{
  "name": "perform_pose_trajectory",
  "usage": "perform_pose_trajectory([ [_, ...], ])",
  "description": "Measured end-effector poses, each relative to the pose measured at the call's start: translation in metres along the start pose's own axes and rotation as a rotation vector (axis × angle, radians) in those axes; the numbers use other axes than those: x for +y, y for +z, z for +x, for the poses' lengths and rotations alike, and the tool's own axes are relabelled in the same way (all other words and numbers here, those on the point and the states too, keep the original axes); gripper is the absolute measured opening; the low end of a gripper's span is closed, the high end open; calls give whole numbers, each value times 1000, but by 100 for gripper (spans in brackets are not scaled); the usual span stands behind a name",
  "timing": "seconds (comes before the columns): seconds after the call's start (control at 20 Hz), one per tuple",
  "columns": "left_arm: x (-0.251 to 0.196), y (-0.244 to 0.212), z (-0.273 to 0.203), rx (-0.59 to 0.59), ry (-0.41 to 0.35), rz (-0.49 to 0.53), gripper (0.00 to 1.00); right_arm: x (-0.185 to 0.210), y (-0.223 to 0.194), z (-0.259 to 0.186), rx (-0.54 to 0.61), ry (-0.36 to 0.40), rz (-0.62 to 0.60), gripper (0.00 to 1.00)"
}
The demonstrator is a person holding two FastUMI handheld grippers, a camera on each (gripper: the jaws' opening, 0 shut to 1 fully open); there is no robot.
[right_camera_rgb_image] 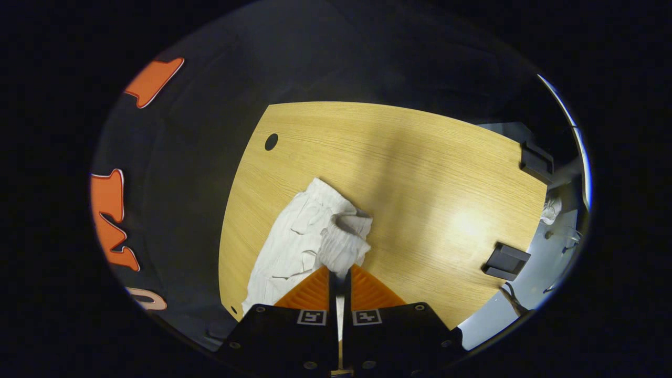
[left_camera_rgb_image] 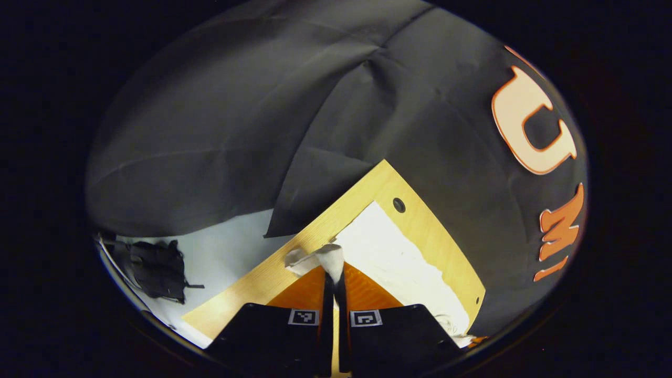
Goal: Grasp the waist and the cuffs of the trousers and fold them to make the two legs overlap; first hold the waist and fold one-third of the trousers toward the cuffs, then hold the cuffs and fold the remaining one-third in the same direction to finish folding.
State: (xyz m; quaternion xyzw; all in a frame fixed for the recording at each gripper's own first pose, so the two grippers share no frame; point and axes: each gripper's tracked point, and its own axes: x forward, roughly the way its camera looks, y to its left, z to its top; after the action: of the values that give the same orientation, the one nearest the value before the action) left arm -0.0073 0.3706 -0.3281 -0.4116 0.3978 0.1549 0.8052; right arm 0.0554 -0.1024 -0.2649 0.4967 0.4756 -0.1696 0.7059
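White trousers (right_camera_rgb_image: 296, 244) lie on the wooden table (right_camera_rgb_image: 420, 173). In the right gripper view, my right gripper (right_camera_rgb_image: 339, 273) is shut on a ribbed, elasticated end of the trousers (right_camera_rgb_image: 344, 239), lifted off the table. In the left gripper view, the trousers (left_camera_rgb_image: 391, 252) stretch along the table (left_camera_rgb_image: 420, 210) to the right, and my left gripper (left_camera_rgb_image: 334, 273) is shut on a bunched white end of them (left_camera_rgb_image: 325, 258) near the table's edge. Which end is waist and which is cuffs I cannot tell.
The table has small round holes (right_camera_rgb_image: 271, 142) near its corners. Two dark clamps (right_camera_rgb_image: 505, 261) sit on its right edge in the right gripper view. A black bundle (left_camera_rgb_image: 155, 268) lies on the pale floor (left_camera_rgb_image: 226, 252) beside the table in the left gripper view.
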Motion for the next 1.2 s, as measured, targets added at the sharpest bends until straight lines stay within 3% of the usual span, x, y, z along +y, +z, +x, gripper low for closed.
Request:
perform_pose_trajectory([
  [0.15, -14, 9, 16, 29, 7, 154, 8, 16, 8, 4, 13, 3, 8, 4],
  [0.3, -33, 21, 26, 62, 1, 224, 8, 32, 15, 10, 16, 7, 2, 4],
  [0.6, -56, 33, 57, 155, -23, 319, 8, 67, 30, 36, 34, 13, 0, 4],
  [0.85, -83, 70, 75, 166, -46, 368, 8, 98, 47, 74, 68, 22, 38, 4],
  [1.05, -88, 58, 117, 209, 0, 413, 7, 114, 52, 109, 88, 31, 59, 4],
  [1.2, -87, 58, 135, 208, 49, 403, 15, 122, 59, 121, 78, 49, 122, 5],
])
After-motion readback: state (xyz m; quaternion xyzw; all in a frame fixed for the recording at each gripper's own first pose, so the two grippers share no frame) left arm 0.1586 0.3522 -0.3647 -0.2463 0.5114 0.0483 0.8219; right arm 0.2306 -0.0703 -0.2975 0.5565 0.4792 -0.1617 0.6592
